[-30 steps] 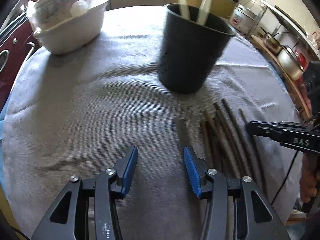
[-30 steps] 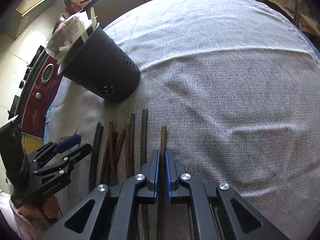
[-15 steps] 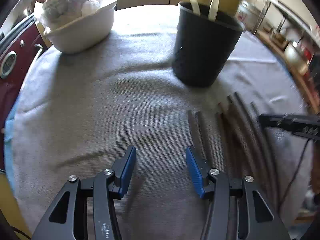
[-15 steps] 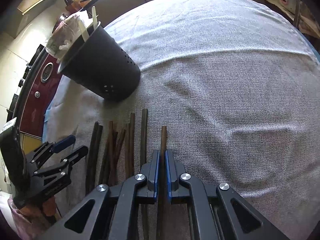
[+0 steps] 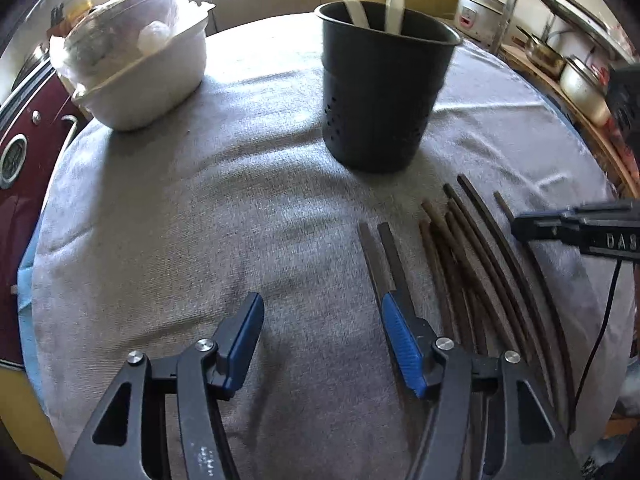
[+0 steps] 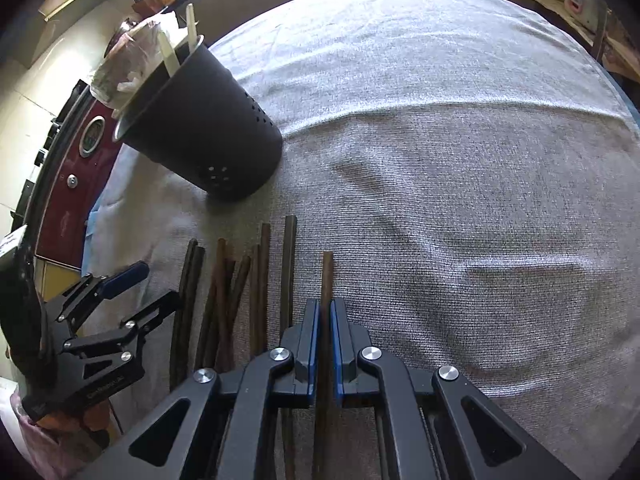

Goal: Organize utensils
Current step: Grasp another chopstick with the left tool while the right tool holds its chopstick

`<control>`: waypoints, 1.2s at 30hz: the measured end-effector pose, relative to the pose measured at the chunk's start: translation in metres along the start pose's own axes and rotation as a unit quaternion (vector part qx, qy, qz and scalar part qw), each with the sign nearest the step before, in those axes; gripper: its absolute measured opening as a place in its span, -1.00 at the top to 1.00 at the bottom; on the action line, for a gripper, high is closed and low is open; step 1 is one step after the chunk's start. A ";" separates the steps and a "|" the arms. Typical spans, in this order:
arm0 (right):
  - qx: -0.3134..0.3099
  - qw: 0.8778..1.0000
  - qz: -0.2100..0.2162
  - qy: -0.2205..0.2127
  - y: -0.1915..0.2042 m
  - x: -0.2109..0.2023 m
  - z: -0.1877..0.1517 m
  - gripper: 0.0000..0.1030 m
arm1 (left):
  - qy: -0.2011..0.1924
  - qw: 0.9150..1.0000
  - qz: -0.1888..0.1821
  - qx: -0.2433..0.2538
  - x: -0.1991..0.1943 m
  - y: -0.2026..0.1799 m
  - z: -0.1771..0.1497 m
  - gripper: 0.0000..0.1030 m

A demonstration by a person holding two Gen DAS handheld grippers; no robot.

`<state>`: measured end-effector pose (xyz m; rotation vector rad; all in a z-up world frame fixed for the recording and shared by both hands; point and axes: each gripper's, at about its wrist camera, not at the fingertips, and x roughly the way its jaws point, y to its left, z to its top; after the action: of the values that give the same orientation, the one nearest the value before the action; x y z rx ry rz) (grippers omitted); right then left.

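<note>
A black perforated utensil holder [image 5: 380,92] [image 6: 208,136] stands on the grey cloth with two pale handles [image 5: 352,0] sticking out. Several dark and brown chopsticks [image 5: 472,264] [image 6: 228,292] lie side by side in front of it. My right gripper [image 6: 325,306] is shut on one brown chopstick [image 6: 327,276] at the right end of the row; its tip [image 5: 520,226] shows in the left wrist view. My left gripper [image 5: 320,308] [image 6: 120,300] hovers left of the row, its jaws opening with only cloth between them. Two dark chopsticks [image 5: 380,256] lie just outside its right finger.
A white tub [image 5: 152,80] with a plastic bag inside sits at the back left of the round table's grey cloth [image 5: 200,220]. A red appliance [image 5: 16,152] stands past the left edge. A rice cooker [image 5: 476,12] and pots [image 5: 580,84] line the right.
The left gripper's jaws have spread wider, and the view has shifted so that two dark chopsticks now lie beside its right finger. The right gripper has kept still, shut on its chopstick.
</note>
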<state>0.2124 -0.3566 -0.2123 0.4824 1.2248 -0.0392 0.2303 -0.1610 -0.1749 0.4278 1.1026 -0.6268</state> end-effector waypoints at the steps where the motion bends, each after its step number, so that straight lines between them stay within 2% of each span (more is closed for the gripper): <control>1: -0.002 1.000 -0.004 0.001 0.002 0.001 0.001 0.86 | 0.002 1.000 0.001 0.002 -0.001 -0.002 -0.001 -0.25; 5: -0.017 1.000 -0.021 0.002 0.010 0.003 0.003 0.86 | 0.008 1.000 -0.005 -0.005 -0.003 0.002 -0.008 -0.30; 9: -0.013 1.000 -0.018 -0.006 0.014 0.006 0.004 0.86 | 0.021 1.000 -0.015 -0.018 0.001 -0.003 -0.003 -0.29; 11: -0.008 1.000 -0.016 -0.006 0.014 0.006 0.005 0.86 | 0.022 1.000 0.009 -0.001 0.010 -0.014 0.004 -0.32; 15: -0.008 1.000 -0.009 -0.003 0.009 0.003 0.005 0.86 | 0.030 0.999 0.005 -0.018 0.015 -0.009 0.010 -0.35; 17: -0.013 1.000 -0.011 0.004 0.007 0.002 0.008 0.86 | 0.028 0.999 0.004 -0.017 0.016 -0.002 0.008 -0.29; 20: -0.037 0.999 -0.037 0.013 0.015 0.003 0.013 0.86 | 0.025 1.000 0.003 -0.017 0.012 0.003 0.004 -0.06; 25: -0.058 0.996 -0.068 0.013 0.026 0.004 0.013 0.88 | 0.016 1.000 -0.003 -0.009 0.006 -0.003 0.000 0.72; 28: -0.051 0.997 -0.063 0.008 0.028 0.003 0.008 0.88 | 0.015 1.000 -0.011 -0.019 0.001 -0.006 -0.007 0.84; 31: -0.034 0.999 -0.032 0.002 0.023 -0.002 0.000 0.88 | 0.009 0.999 -0.027 -0.046 -0.005 0.004 -0.014 0.89; 36: -0.035 0.999 -0.003 -0.032 0.019 -0.027 -0.014 0.88 | -0.053 0.994 -0.058 -0.070 -0.045 0.013 -0.023 0.89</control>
<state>0.1958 -0.3401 -0.1845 0.4129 1.1617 -0.0173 0.2094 -0.1263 -0.1428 0.2082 1.0681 -0.6618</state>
